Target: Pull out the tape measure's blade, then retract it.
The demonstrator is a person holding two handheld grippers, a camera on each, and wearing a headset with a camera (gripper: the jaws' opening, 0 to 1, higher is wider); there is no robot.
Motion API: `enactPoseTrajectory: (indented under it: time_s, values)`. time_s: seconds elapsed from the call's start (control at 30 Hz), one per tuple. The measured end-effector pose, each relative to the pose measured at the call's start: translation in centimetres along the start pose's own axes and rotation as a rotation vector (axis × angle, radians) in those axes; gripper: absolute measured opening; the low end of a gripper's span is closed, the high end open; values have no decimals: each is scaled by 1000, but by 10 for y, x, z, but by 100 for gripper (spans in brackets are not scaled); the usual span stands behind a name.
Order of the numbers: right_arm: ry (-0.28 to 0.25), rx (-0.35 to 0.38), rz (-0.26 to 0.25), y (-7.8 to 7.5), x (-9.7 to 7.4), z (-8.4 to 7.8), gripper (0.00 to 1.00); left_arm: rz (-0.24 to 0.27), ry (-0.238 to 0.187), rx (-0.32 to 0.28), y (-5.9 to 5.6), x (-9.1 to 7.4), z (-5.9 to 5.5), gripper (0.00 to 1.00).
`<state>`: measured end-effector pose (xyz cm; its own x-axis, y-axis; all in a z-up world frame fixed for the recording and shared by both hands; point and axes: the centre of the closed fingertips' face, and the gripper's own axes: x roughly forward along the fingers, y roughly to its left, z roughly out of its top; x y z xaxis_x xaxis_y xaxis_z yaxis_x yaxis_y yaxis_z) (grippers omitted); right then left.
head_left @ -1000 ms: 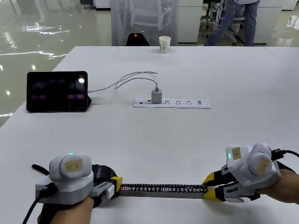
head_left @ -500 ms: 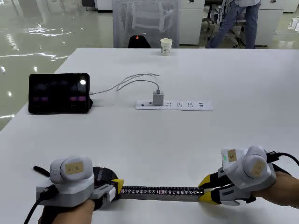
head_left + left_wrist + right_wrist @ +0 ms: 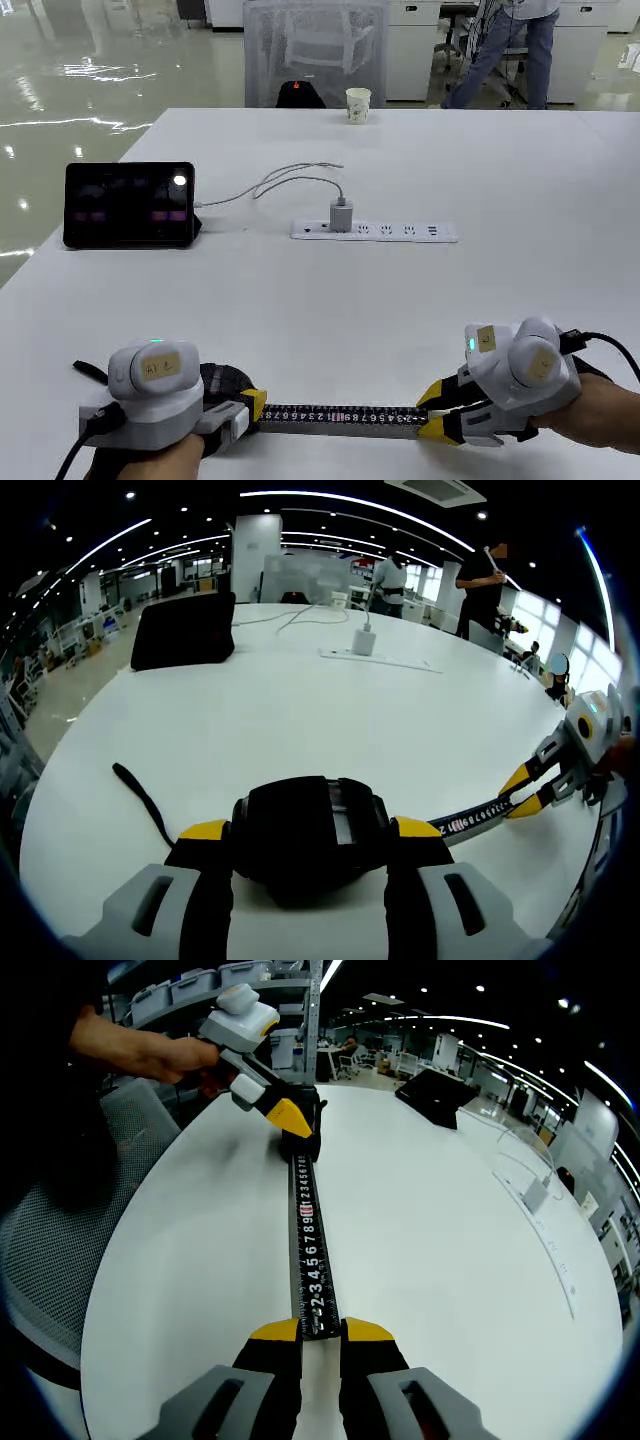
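**Blade out, retract pending**

Seeing the left tool clenched around the black tape measure case, parked on the table at front left. Seeing the right tool clenched on the tip of the blade, which lies flat on the table between the two, numerals up. Reads as the pull-out step met or nearly so, with only a short span drawn. Can't tell whether more extension is intended. Left to do: feed the blade back into the case, preferably guided in rather than let snap.

Room: plenty rightward and forward over bare table. Nothing in the way there, with the tablet, power strip with its charger, and paper cup all well apart toward the far side. Watch the near table edge, running close alongside the blade in the right gripper view. Note also a thin black strap lying just beside the case.
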<state>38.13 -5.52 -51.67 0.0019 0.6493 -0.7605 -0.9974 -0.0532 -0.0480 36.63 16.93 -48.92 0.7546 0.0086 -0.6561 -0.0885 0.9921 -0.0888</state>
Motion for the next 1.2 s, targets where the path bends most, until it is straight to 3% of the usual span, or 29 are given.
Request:
enactPoseTrajectory:
  time_s: [1.2]
  values:
    - [-19, 9, 15, 2, 19, 20, 10, -7, 3, -14, 0, 0, -1, 56]
